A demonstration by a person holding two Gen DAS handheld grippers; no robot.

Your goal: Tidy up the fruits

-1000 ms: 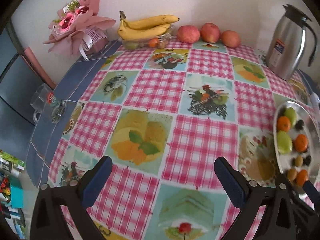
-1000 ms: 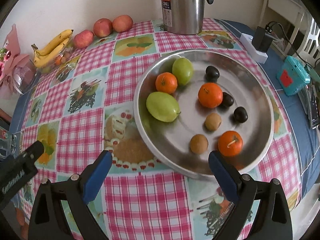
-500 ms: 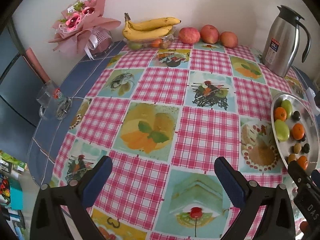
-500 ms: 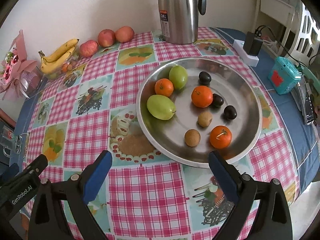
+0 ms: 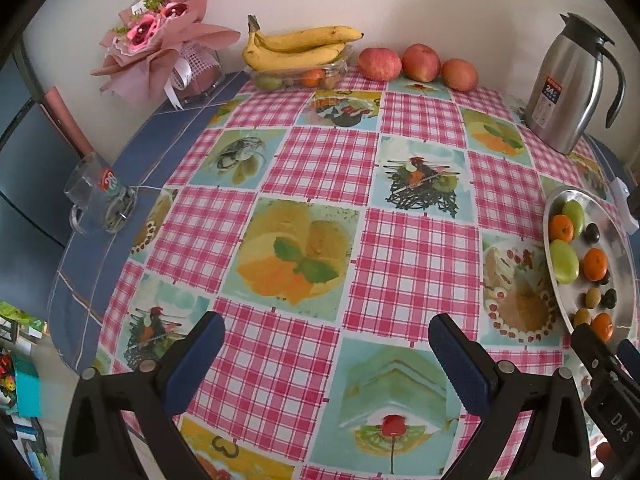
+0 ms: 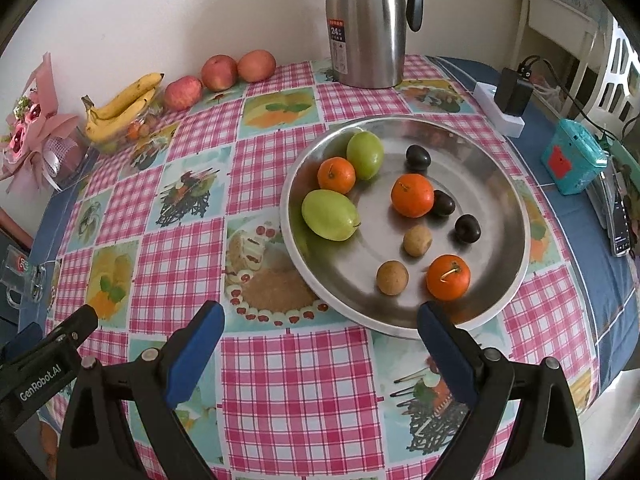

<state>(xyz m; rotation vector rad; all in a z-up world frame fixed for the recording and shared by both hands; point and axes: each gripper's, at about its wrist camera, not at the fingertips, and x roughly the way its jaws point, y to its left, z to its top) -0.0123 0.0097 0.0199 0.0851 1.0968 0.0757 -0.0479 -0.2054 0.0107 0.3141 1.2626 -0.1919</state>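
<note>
A round steel plate (image 6: 500, 184) holds mixed fruit: two green fruits (image 6: 329, 214), three oranges (image 6: 412, 195), three dark plums (image 6: 467, 228) and two small brown fruits (image 6: 392, 277). The plate also shows at the right edge of the left wrist view (image 5: 618, 248). My right gripper (image 6: 320, 328) is open and empty, just in front of the plate's near rim. My left gripper (image 5: 326, 340) is open and empty over the checked tablecloth, left of the plate.
Bananas (image 5: 300, 46) lie on a clear tub of fruit at the back. Three apples (image 5: 418, 62) sit by the wall. A steel jug (image 6: 366, 24) stands behind the plate. A bouquet (image 5: 160, 48), a glass mug (image 5: 96, 196), a power strip (image 6: 500, 108) and a teal box (image 6: 572, 160) surround the table.
Both grippers have pulled back and up from the table, so more of it shows. Both stay open. The fruit has not moved.
</note>
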